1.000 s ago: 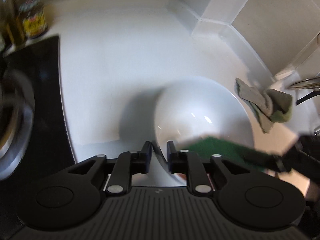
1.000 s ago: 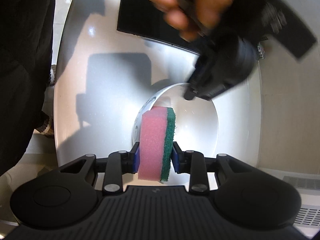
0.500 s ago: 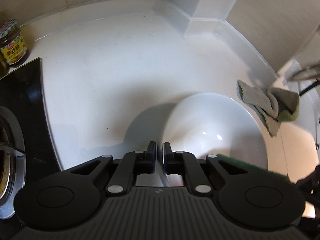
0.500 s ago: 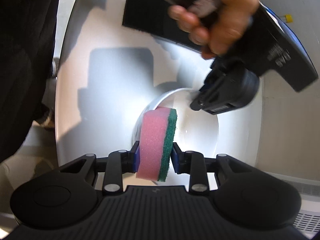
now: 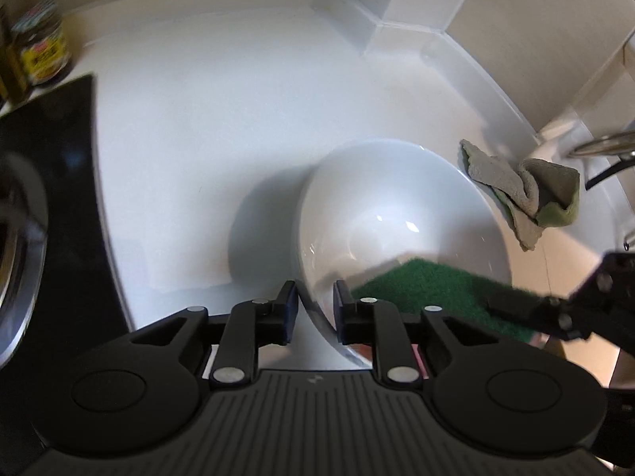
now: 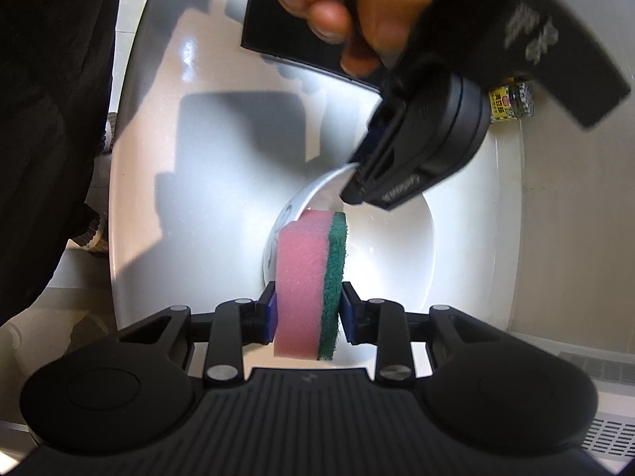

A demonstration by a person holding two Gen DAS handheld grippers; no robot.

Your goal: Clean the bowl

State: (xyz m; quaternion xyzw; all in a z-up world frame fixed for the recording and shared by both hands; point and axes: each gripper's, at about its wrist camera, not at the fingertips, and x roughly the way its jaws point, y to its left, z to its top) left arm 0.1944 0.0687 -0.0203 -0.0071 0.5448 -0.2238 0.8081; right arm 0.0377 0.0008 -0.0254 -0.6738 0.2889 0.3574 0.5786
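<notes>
A white bowl (image 5: 397, 214) stands tilted on the white counter (image 5: 222, 111). Its near rim passes between the fingers of my left gripper (image 5: 315, 301), whose jaws are opening, and the pads stand slightly off the rim. In the right wrist view the left gripper (image 6: 355, 186) sits at the far rim of the bowl (image 6: 393, 246). My right gripper (image 6: 307, 301) is shut on a pink sponge with a green scouring side (image 6: 305, 277), held upright over the bowl's inside. The green side of the sponge (image 5: 432, 285) shows low in the bowl in the left wrist view.
A crumpled grey-green cloth (image 5: 524, 198) lies just right of the bowl. A black hob (image 5: 47, 182) with a metal burner ring fills the left, with a labelled jar (image 5: 39, 55) behind it. A person's hand (image 6: 357, 12) holds the left gripper, and dark clothing (image 6: 47, 119) is at the left.
The left jaws closed on the bowl's rim half a second ago and have since widened. The left gripper shifted sideways a little. The right gripper and sponge stayed over the bowl.
</notes>
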